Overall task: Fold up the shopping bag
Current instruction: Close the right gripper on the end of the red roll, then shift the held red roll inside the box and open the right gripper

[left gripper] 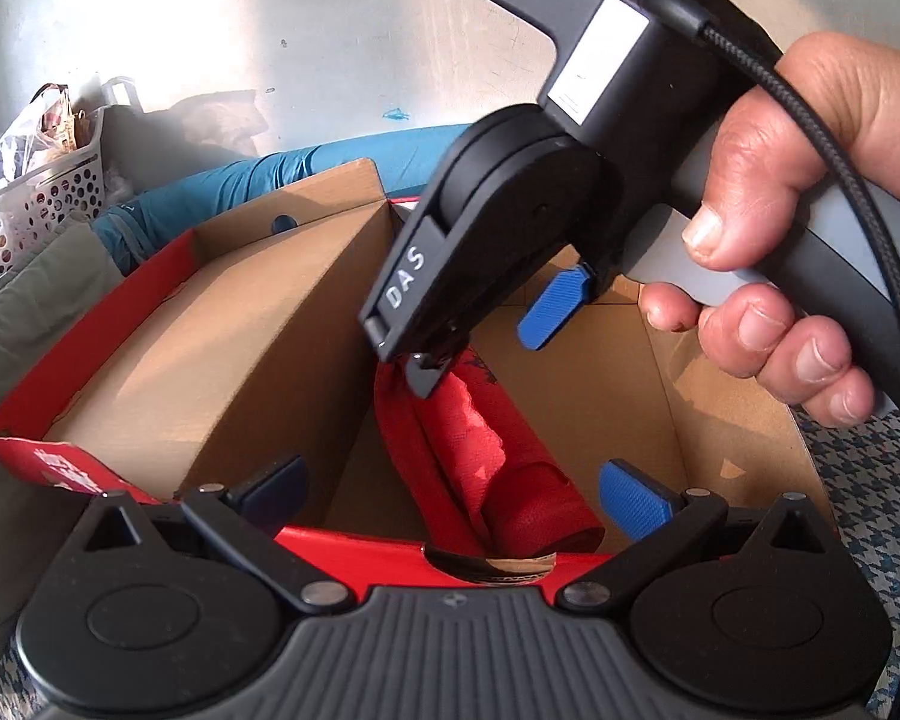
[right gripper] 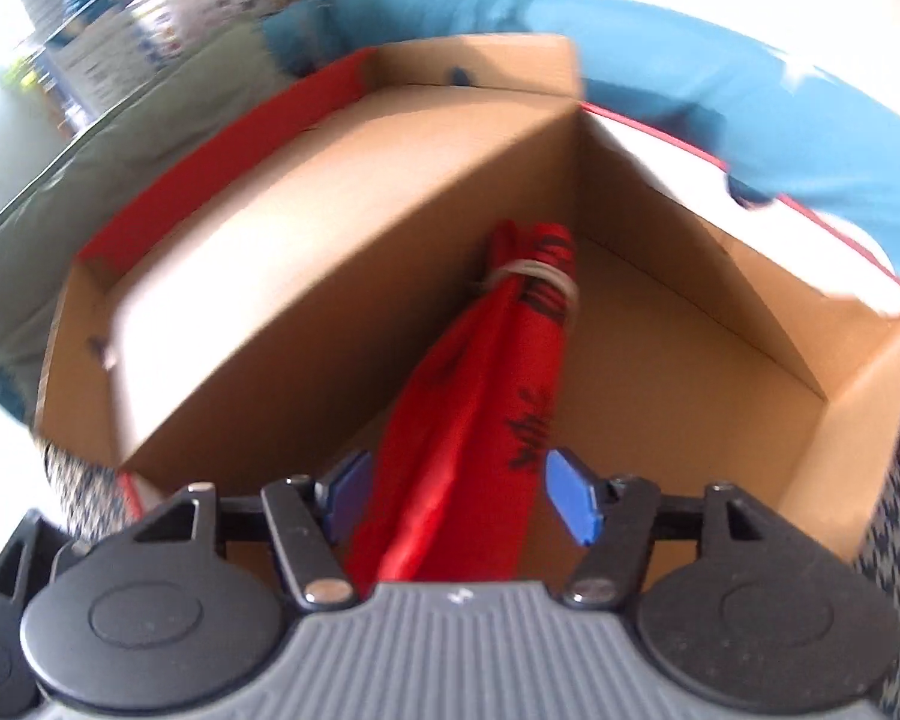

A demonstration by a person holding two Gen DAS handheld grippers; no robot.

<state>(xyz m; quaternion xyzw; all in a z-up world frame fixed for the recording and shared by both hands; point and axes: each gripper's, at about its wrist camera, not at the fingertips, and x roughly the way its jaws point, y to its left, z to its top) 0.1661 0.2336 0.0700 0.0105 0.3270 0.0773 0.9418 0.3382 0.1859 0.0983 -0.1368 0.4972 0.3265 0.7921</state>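
A red shopping bag (left gripper: 510, 480) lies rolled into a long bundle on the floor of an open cardboard box (left gripper: 240, 330). In the right wrist view the bag (right gripper: 486, 372) has a pale rubber band (right gripper: 534, 270) around its far end and runs toward the box's (right gripper: 330, 276) back corner. My right gripper (right gripper: 459, 495) is open and straddles the bag's near end; the right pad stands clear of it. From the left wrist view the right gripper (left gripper: 486, 342), held by a hand (left gripper: 810, 180), hangs over the bag's top. My left gripper (left gripper: 456, 498) is open above the box's near rim, holding nothing.
The box has red outer faces and raised flaps. A teal cloth (left gripper: 258, 180) lies behind it and a green cushion (left gripper: 18, 330) sits to its left. A white perforated basket (left gripper: 42, 192) with plastic bags stands far left. A houndstooth mat (left gripper: 870, 510) shows at the right.
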